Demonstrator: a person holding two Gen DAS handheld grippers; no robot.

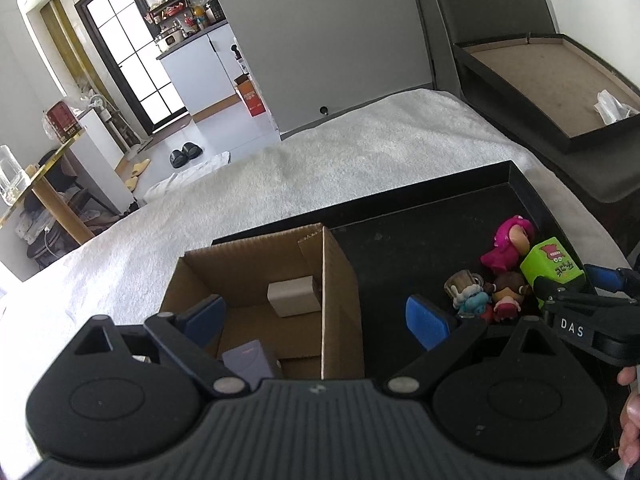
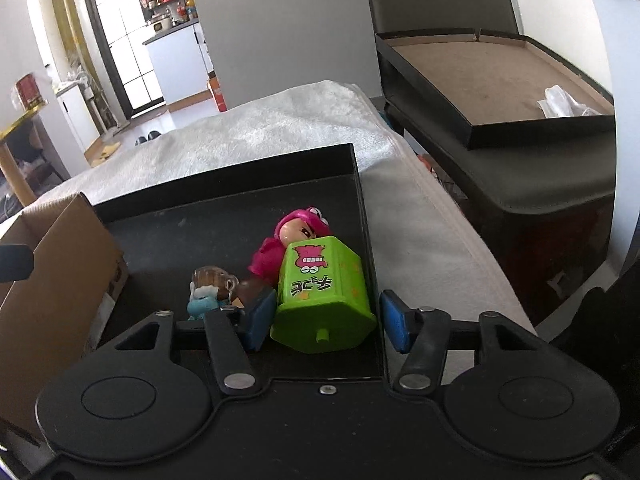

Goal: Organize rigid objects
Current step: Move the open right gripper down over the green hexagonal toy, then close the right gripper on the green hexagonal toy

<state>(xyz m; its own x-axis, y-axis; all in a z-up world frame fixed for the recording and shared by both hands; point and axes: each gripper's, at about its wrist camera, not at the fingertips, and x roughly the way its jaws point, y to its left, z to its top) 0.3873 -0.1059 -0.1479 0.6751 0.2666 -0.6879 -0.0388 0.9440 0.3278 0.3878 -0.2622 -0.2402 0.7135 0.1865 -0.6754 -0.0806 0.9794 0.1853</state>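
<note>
A black tray (image 2: 224, 184) on the white-covered bed holds a green toy box (image 2: 320, 300), a pink-haired doll (image 2: 288, 240), a brown-haired figure (image 1: 508, 288) and a small blue figure with a clear mug (image 2: 208, 288). My right gripper (image 2: 328, 320) is open with its blue pads on either side of the green box (image 1: 554, 266), the left pad close against it. My left gripper (image 1: 316, 316) is open and empty over the cardboard box (image 1: 340, 280), which holds a white block (image 1: 294, 294) and a purple-grey item (image 1: 250, 360).
The tray (image 1: 520, 184) lies near the bed's right edge. A dark bench with an open flat box (image 2: 500, 80) stands to the right. A kitchen area and table lie far left.
</note>
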